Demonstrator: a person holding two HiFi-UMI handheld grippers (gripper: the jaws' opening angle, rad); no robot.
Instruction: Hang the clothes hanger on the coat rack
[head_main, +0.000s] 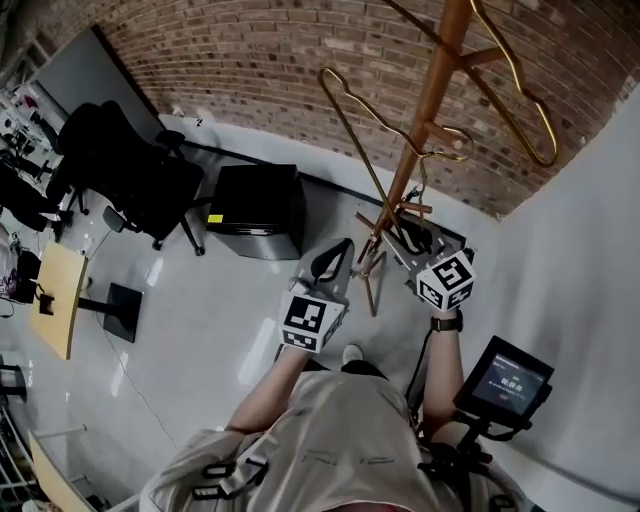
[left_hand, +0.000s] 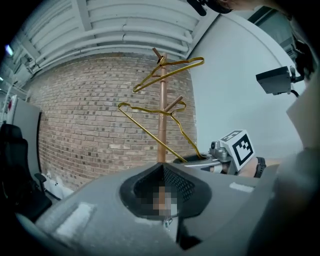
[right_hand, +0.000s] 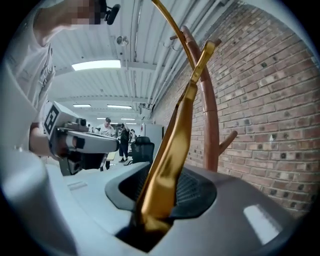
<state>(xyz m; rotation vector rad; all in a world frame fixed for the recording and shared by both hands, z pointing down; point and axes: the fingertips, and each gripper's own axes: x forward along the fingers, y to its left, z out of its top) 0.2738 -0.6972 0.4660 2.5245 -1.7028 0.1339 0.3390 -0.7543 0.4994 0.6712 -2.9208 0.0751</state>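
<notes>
A gold wire clothes hanger (head_main: 355, 130) leans slantwise beside the wooden coat rack (head_main: 430, 100), its hook lying over a lower peg (head_main: 455, 150). My right gripper (head_main: 405, 232) is shut on the hanger's low end near the pole. In the right gripper view the gold bar (right_hand: 172, 150) rises from between the jaws (right_hand: 150, 220) towards the rack (right_hand: 207, 115). My left gripper (head_main: 335, 258) hangs lower left of the rack, shut, with nothing in it (left_hand: 162, 200). A second gold hanger (head_main: 525, 90) hangs from an upper peg.
The brick wall (head_main: 300, 60) is behind the rack and a white wall (head_main: 580, 250) stands to its right. A black office chair (head_main: 130, 170), a black cabinet (head_main: 260, 210) and a wooden table (head_main: 58, 295) stand to the left. A small screen (head_main: 505, 380) sits lower right.
</notes>
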